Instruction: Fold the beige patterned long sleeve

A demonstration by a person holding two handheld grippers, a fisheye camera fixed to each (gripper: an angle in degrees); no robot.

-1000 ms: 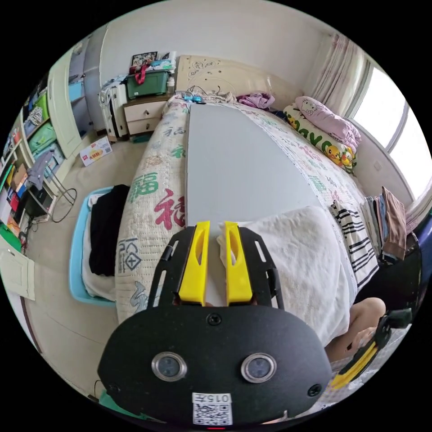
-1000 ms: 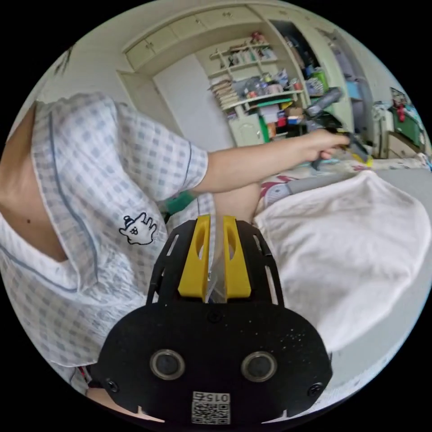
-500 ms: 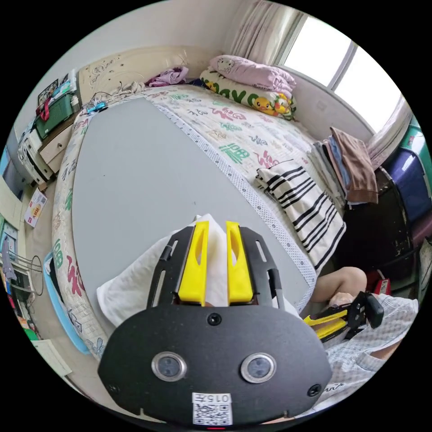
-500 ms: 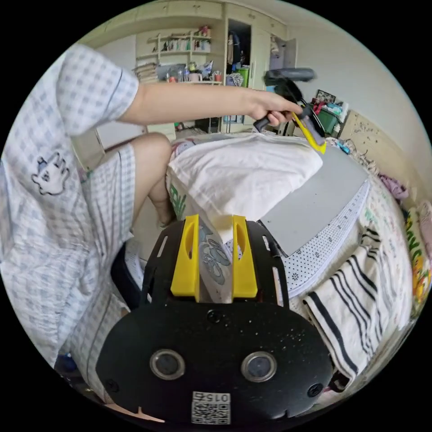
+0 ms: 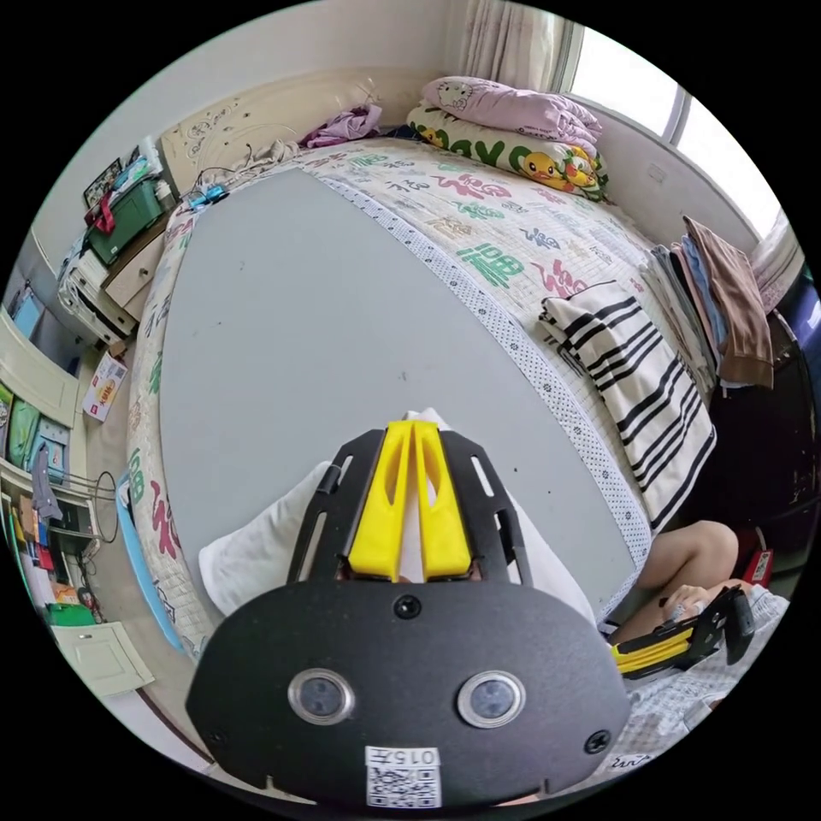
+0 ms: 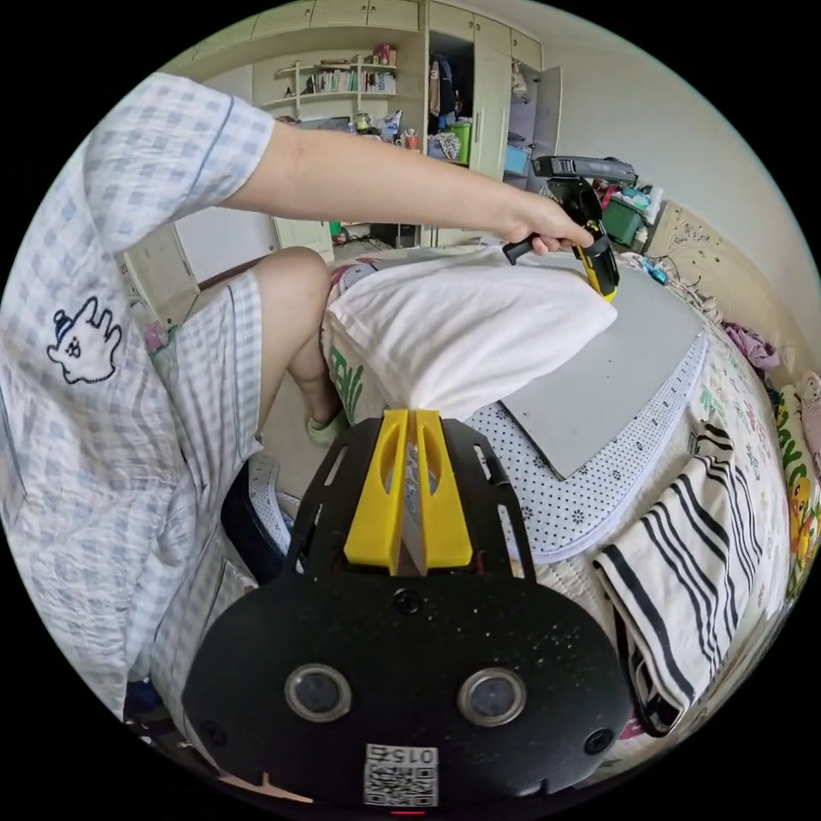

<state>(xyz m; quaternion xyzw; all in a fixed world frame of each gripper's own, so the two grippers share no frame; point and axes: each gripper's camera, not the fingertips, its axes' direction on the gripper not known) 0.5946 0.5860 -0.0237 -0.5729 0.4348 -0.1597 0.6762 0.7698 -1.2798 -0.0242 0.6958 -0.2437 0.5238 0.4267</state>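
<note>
Left gripper view: yellow plastic left gripper [image 5: 414, 428] clamped, jaws together, on soft cream-white garment [image 5: 256, 547] lying at smooth grey board's [image 5: 325, 325] 6 o'clock edge; most cloth hidden behind black mount. Striped folded cloth [image 5: 633, 385] at 3 o'clock.

Right gripper view: right gripper [image 6: 409, 419] pinching same garment [image 6: 462, 329], jaws together. Fabric stretched taut, long axis toward 1 o'clock, far end at left gripper [image 6: 599, 274]. Pattern indiscernible.

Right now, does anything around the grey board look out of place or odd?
Yes: the grey folding board sits askew, its corner overhanging the dotted white mat. The cream white garment, pinched by the left tool and right tool, shows no beige pattern.
</note>
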